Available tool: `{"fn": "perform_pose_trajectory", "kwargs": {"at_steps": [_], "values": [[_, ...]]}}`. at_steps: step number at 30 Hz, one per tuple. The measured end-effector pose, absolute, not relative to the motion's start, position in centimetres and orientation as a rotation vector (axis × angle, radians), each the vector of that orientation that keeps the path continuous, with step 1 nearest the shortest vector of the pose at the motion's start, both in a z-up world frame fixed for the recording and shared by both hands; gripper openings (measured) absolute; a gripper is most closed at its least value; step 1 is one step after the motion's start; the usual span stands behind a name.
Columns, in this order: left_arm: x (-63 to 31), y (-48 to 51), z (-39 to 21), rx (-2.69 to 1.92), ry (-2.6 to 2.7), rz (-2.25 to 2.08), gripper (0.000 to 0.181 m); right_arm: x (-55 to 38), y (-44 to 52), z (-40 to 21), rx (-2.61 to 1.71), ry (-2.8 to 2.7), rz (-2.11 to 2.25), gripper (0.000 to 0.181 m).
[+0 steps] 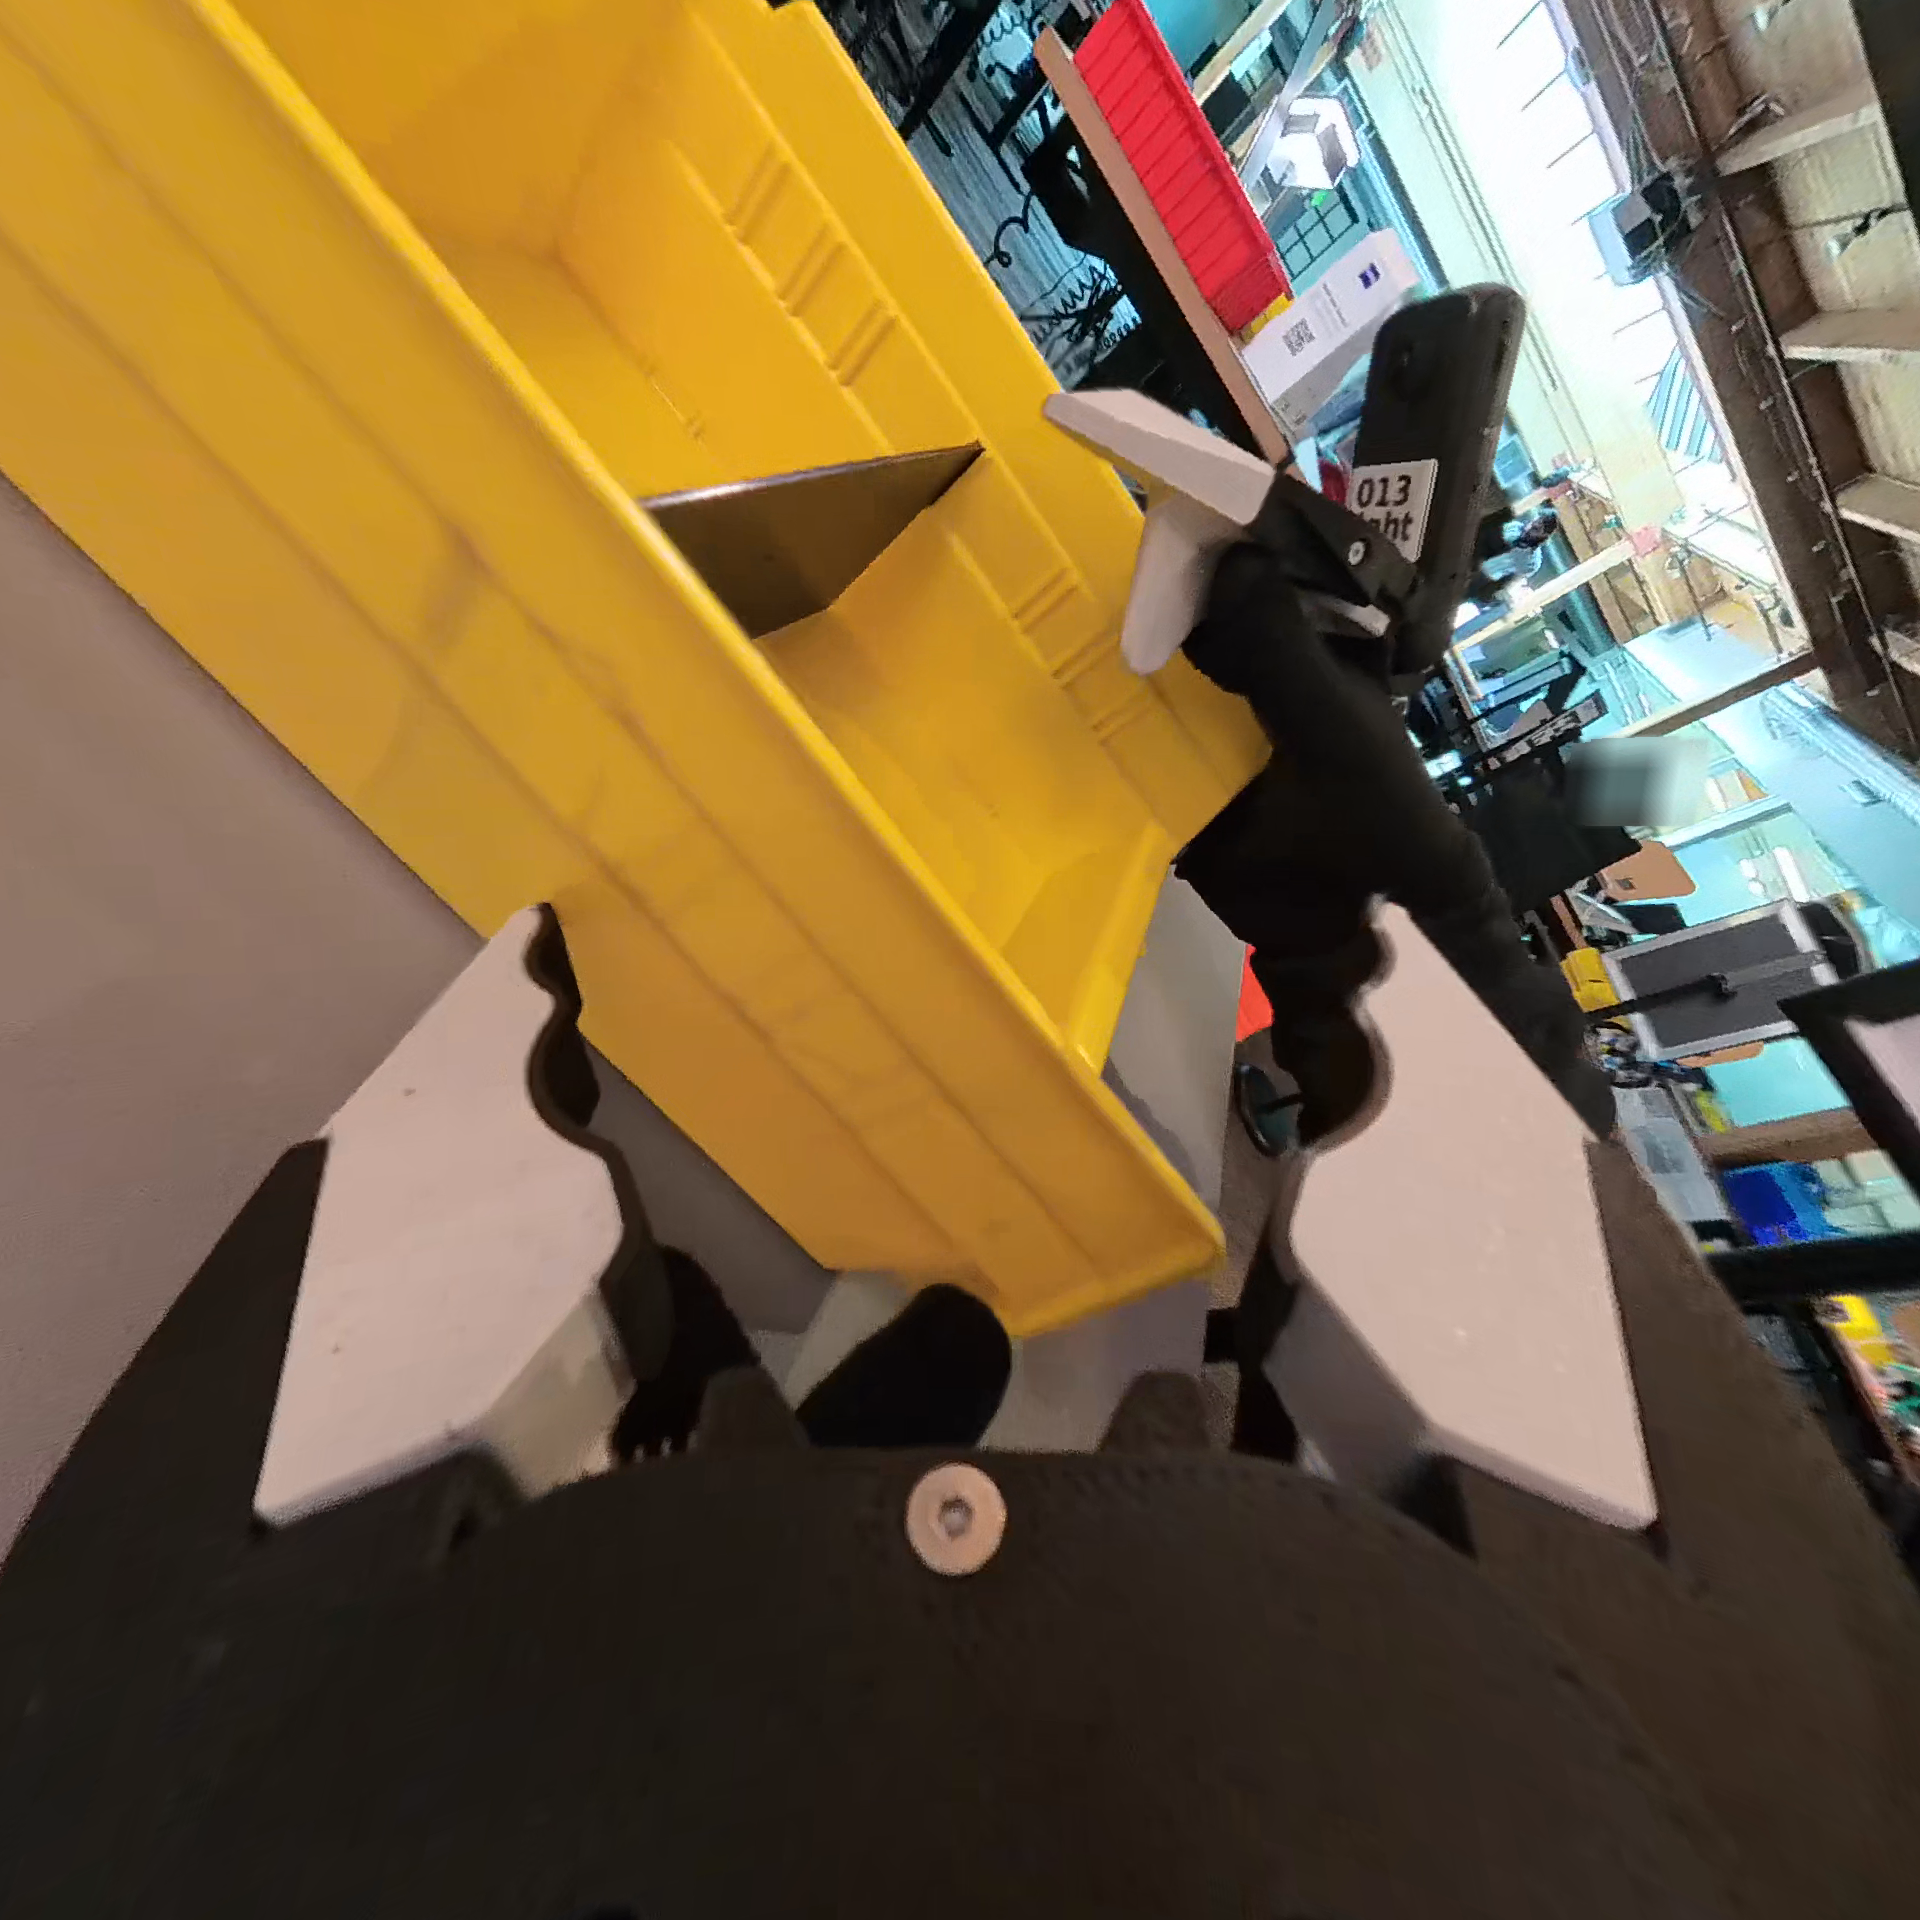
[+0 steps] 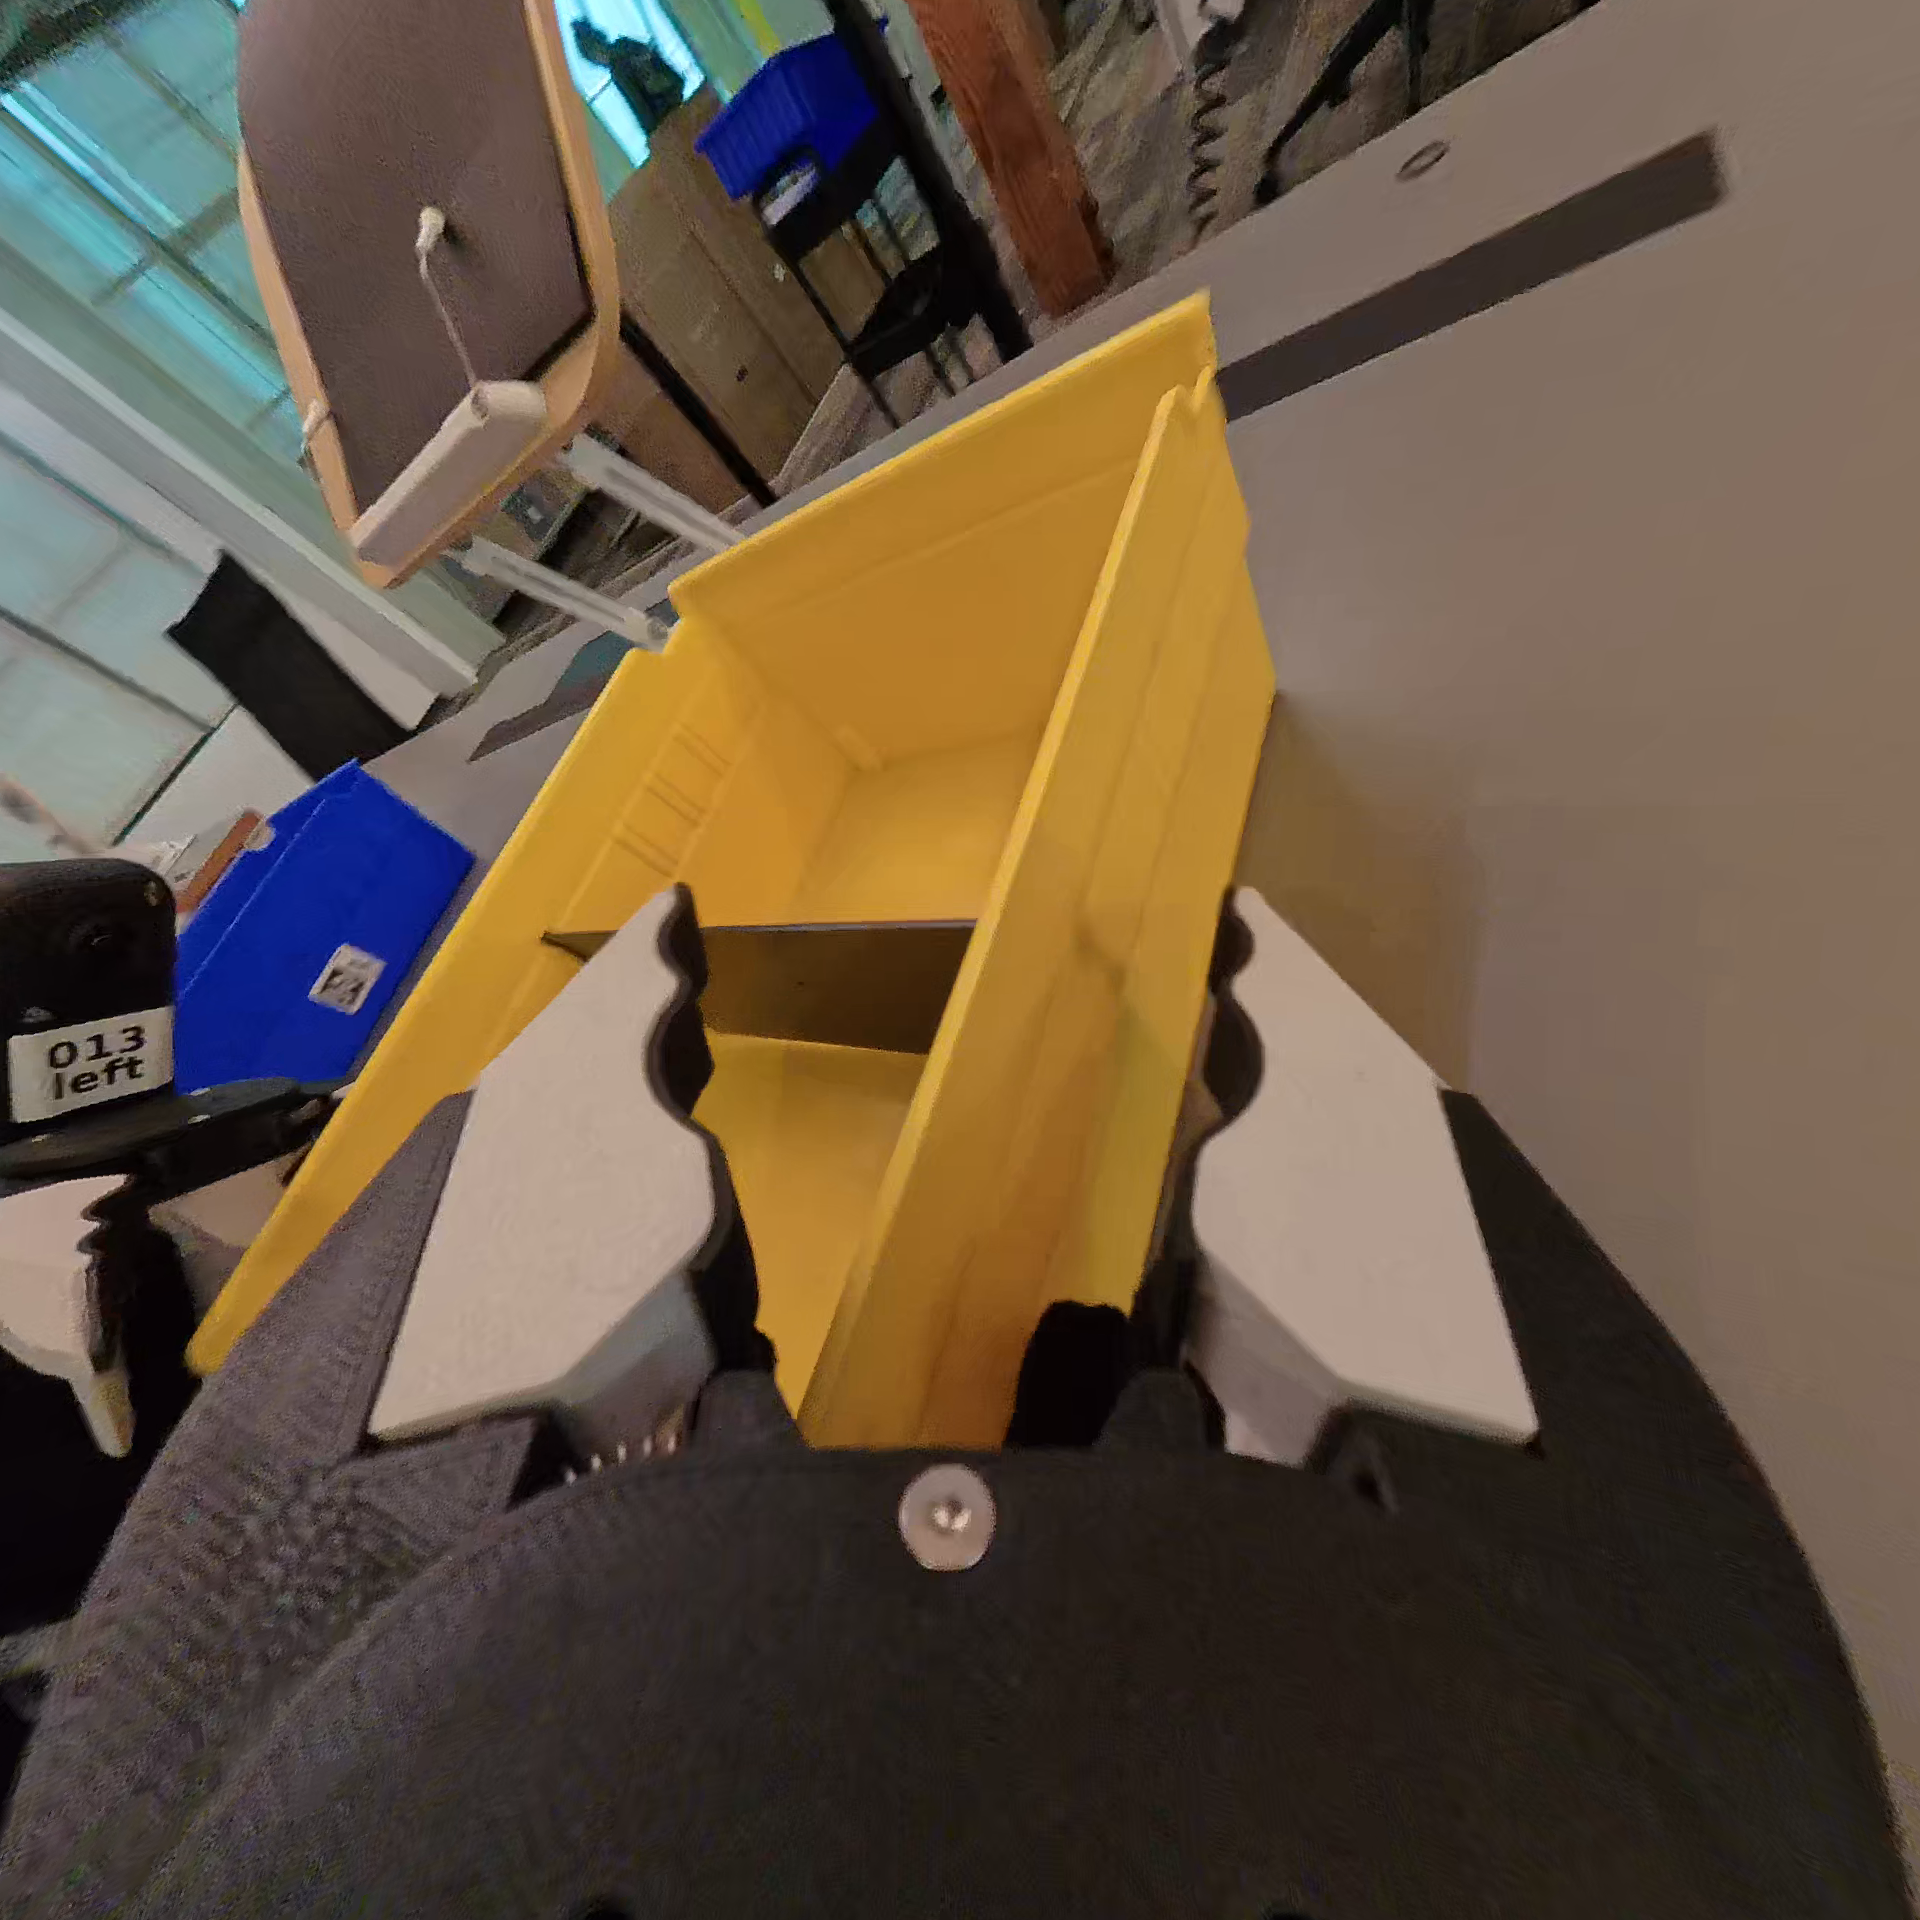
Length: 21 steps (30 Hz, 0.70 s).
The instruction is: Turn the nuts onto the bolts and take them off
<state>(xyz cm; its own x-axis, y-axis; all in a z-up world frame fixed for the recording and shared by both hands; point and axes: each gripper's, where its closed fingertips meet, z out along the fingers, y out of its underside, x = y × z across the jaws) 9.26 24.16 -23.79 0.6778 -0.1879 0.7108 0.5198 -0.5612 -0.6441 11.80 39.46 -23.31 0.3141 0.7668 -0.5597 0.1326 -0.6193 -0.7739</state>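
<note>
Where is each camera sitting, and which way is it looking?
Left wrist view: sits on the left gripper, looking along the yellow bin on the table; its own fingers straddle one bin wall.
Right wrist view: sits on the right gripper, looking into the bin; its fingers straddle the opposite wall.
Both show: the bin's dark divider, and the other gripper.

My right gripper (image 2: 951, 1101) is spread wide, straddling the right side wall of a yellow bin (image 2: 1132, 831); one finger (image 2: 566, 1174) sits inside the bin, the other outside against the grey table (image 2: 1610, 727). A dark divider (image 2: 831, 982) crosses the bin, and both compartments look bare. My left gripper (image 2: 94, 1278) shows at the left edge, beside the bin's other wall, with a white label on its black body. A blue bin (image 2: 322, 935) sits behind it. View is tilted and slightly blurred.
</note>
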Motion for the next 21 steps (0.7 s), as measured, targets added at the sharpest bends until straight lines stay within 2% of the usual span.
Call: {"fn": "perform_pose_trajectory", "kwargs": {"at_steps": [1, 3, 4, 8, 10, 15, 21], "values": [[8.9, 24.0, -23.6, -1.958, -0.263, -0.990, 0.134, 12.1, 40.0, -23.0, -1.951, -0.769, 1.296, 0.106], [8.3, 23.3, -22.8, -1.929, -0.220, -1.028, 0.121, 13.0, 41.2, -21.5, -1.895, -0.695, 1.257, 0.113], [7.7, 22.8, -22.2, -1.920, -0.198, -1.008, 0.120, 13.7, 42.0, -20.6, -1.866, -0.648, 1.229, 0.119], [4.3, 19.1, -17.7, -1.848, -0.063, -0.872, 0.107, 16.0, 43.3, -17.1, -1.769, -0.620, 1.019, 0.121], [1.1, 16.5, -15.4, -1.821, -0.007, -0.733, 0.094, 16.1, 42.4, -14.7, -1.703, -0.658, 0.933, 0.119], [-9.9, 8.9, -11.7, -1.835, -0.049, -0.368, 0.074, 12.3, 36.5, -9.5, -1.566, -0.882, 0.859, 0.096], [-26.1, -3.3, -14.5, -2.176, -0.201, 0.320, 0.046, 5.1, 26.5, -6.9, -1.473, -1.095, 1.006, 0.084]]}}
